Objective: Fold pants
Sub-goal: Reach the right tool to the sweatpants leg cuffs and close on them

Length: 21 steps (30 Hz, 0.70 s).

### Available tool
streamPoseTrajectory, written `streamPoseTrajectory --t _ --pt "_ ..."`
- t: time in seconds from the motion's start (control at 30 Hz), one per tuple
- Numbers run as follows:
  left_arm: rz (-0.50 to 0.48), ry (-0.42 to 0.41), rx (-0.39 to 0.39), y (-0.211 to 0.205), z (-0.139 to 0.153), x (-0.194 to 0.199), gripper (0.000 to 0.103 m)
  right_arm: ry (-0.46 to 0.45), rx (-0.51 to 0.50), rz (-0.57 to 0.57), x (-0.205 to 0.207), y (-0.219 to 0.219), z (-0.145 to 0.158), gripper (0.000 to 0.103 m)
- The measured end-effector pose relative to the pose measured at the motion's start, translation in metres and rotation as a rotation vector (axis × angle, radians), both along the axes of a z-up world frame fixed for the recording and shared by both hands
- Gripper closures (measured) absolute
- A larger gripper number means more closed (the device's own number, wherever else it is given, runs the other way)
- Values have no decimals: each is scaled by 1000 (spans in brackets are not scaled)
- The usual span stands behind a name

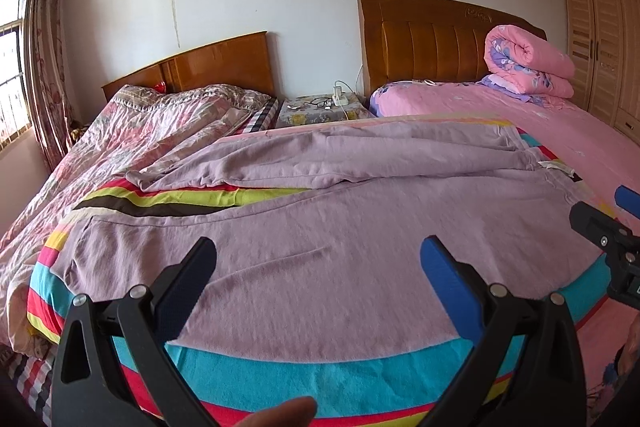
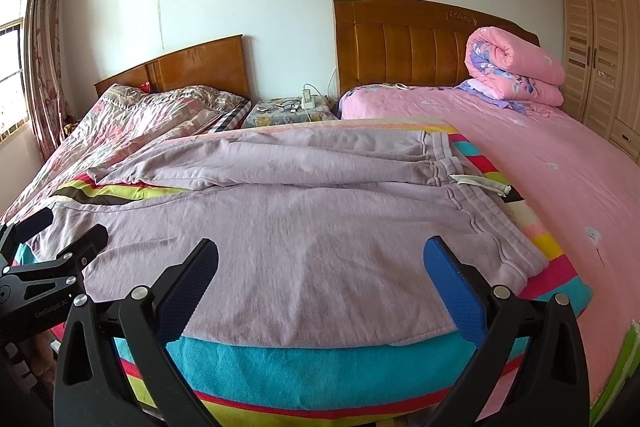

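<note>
Lilac sweatpants [image 1: 320, 227] [image 2: 280, 219] lie spread flat on a striped blanket [image 1: 280, 367] [image 2: 280, 367], waistband [image 2: 492, 223] to the right, legs running left. The far leg is rumpled and partly overlaps the near one. My left gripper [image 1: 320, 267] stands open above the near leg, nothing between its fingers; it also shows at the left edge of the right wrist view, left gripper [image 2: 60, 231]. Above the hip area near the waistband my right gripper [image 2: 322, 267] is open and empty too; its fingers [image 1: 600, 223] show at the right edge of the left wrist view.
The blanket covers a pink-sheeted bed [image 2: 560, 187] with a rolled pink quilt [image 2: 516, 71] by the headboard. A second bed with floral bedding [image 1: 140, 131] lies left, a nightstand [image 1: 324, 107] between them. A wardrobe [image 2: 600, 47] stands right. A fingertip [image 1: 288, 413] shows at the bottom.
</note>
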<state>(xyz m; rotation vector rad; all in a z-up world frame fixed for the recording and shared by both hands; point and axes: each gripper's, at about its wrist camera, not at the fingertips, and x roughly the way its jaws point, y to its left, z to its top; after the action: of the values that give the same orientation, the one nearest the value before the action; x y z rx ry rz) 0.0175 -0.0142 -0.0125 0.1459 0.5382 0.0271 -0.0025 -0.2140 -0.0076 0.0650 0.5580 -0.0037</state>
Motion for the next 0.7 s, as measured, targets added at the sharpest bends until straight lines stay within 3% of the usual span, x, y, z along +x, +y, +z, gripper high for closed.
streamPoseTrajectory --t 0.13,0.27,0.37,0.5,0.6,0.7 --pt "40 10 47 10 5 42 1 52 97 37 42 -21 2 4" --pt "53 110 16 30 6 99 1 103 154 33 100 -45 12 4" --pt "3 260 -84 46 -5 142 1 117 148 63 150 -56 22 4" --pt "-46 392 -256 64 -23 187 1 178 146 136 235 -64 23 4" --pt "-48 419 -309 69 -31 211 1 246 128 219 309 -61 11 4" --pt "-41 369 -406 75 -34 229 1 327 114 333 383 -53 -12 4"
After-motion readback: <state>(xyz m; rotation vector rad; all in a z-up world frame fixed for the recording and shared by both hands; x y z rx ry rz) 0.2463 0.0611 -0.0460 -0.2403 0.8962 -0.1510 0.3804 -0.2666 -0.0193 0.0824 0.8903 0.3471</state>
